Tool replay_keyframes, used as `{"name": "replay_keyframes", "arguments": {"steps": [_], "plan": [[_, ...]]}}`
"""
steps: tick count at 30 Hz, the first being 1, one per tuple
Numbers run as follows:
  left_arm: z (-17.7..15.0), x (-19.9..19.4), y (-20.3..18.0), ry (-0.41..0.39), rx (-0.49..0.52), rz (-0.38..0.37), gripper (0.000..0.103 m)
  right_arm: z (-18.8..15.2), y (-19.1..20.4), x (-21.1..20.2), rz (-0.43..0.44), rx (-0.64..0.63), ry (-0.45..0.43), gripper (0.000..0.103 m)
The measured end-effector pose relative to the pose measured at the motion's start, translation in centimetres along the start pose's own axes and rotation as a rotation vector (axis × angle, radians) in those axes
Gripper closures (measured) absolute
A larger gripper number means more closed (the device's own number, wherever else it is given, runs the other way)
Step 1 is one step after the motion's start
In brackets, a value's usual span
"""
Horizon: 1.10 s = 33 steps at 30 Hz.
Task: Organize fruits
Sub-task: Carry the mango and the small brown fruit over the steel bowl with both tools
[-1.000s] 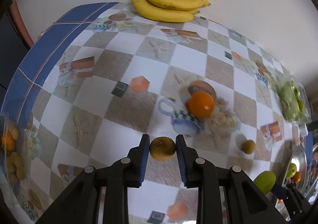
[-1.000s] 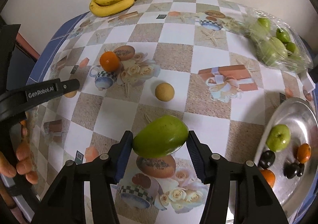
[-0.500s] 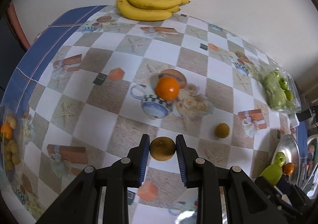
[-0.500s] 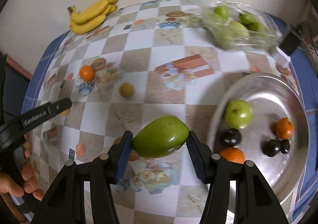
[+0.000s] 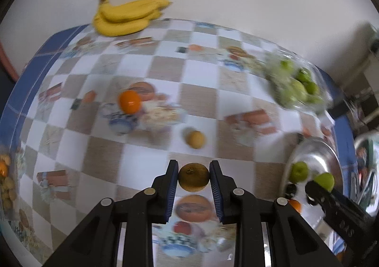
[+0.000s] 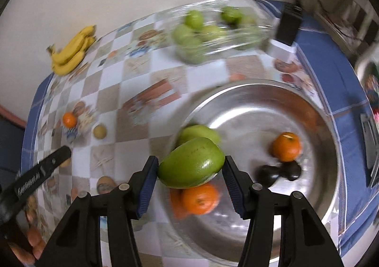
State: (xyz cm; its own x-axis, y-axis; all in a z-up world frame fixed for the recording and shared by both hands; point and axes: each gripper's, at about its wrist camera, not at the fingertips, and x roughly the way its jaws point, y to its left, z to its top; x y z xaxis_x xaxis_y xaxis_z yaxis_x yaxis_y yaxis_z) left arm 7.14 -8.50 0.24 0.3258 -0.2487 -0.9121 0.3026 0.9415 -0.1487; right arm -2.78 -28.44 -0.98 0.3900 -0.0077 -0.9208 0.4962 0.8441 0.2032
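Note:
My left gripper [image 5: 193, 178] is shut on a small brown round fruit [image 5: 193, 177] and holds it above the checked tablecloth. My right gripper [image 6: 191, 166] is shut on a green mango [image 6: 191, 165] and holds it over the left part of a steel bowl [image 6: 315, 110]. The bowl holds a green apple [image 6: 198, 133], oranges [image 6: 286, 147] and dark fruits [image 6: 278, 172]. The bowl also shows in the left wrist view [image 5: 324, 155], with the right gripper's mango [image 5: 324, 180] above it. An orange [image 5: 129, 101] and a small yellow-brown fruit [image 5: 195, 139] lie on the table.
A bunch of bananas [image 5: 128, 16] lies at the far edge by the wall. A clear bag of green fruit [image 5: 296, 85] lies at the back right. A black adapter [image 6: 289, 27] sits behind the bowl. The table's blue edge [image 6: 336, 77] runs along the right.
Both grippers have moved to the right with their fruit. The right gripper with the mango has gone from above the tablecloth to over the steel bowl.

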Motion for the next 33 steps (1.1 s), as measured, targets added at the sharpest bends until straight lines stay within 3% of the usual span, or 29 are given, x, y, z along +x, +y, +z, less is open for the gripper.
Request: {"name": "replay_keyframes", "arguments": {"steps": [14, 25, 33], "plan": [[-3.9, -1.1, -11.3, -0.004, 0.294, -0.059, 0.074, -0.3, -7.0, -1.4, -0.035, 0.149, 0.000, 0.046], [-7.9, -0.2, -15.3, 0.075, 0.392, -0.122, 0.074, -3.2, -9.2, -2.0, -0.055, 0.201, 0.032, 0.045], [-9.7, 1.0, -16.7, 0.120, 0.453, -0.104, 0.074, -4.2, -9.9, -1.2, -0.076, 0.211, 0.077, 0.045]]}}
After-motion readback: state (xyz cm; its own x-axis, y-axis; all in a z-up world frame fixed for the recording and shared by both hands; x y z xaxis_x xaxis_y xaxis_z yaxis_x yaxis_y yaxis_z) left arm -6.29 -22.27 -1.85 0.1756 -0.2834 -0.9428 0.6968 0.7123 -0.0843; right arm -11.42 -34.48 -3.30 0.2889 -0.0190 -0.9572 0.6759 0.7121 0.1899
